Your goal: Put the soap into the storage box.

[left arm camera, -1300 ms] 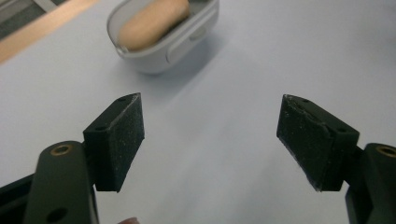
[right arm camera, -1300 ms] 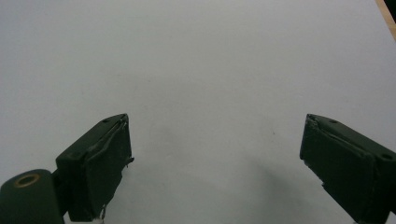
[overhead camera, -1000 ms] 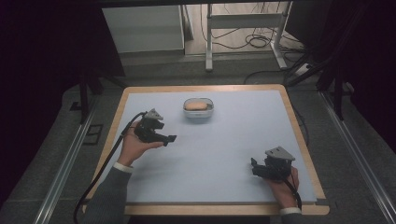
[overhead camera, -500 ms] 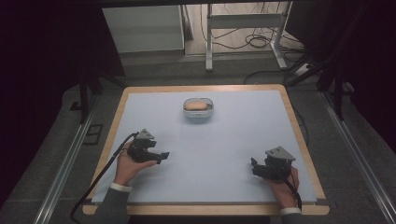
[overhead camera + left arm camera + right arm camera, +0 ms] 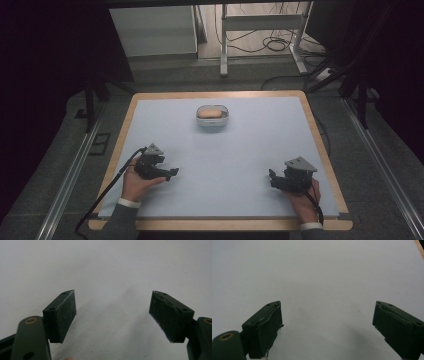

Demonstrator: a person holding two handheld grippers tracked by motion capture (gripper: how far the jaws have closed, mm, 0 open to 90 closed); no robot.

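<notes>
no readable writing anywhere; left gripper (image 5: 172, 173) just opening, released and empty, right gripper (image 5: 271, 178) released, container (image 5: 212, 114) far up the desk (image 5: 250, 150).

1. We see a table (image 5: 320, 145) with a pale blue-grey top and a light wooden rim, standing on a dark grey floor (image 5: 380, 190).
2. Metal rails (image 5: 65, 180) run along the floor on both sides of the table.
3. Beyond the far edge we note a white cabinet (image 5: 152, 30) and a white metal frame (image 5: 260, 22).
4. Black cables (image 5: 272, 45) lie coiled under that frame.
5. The room's sides fall into deep shadow.
</notes>
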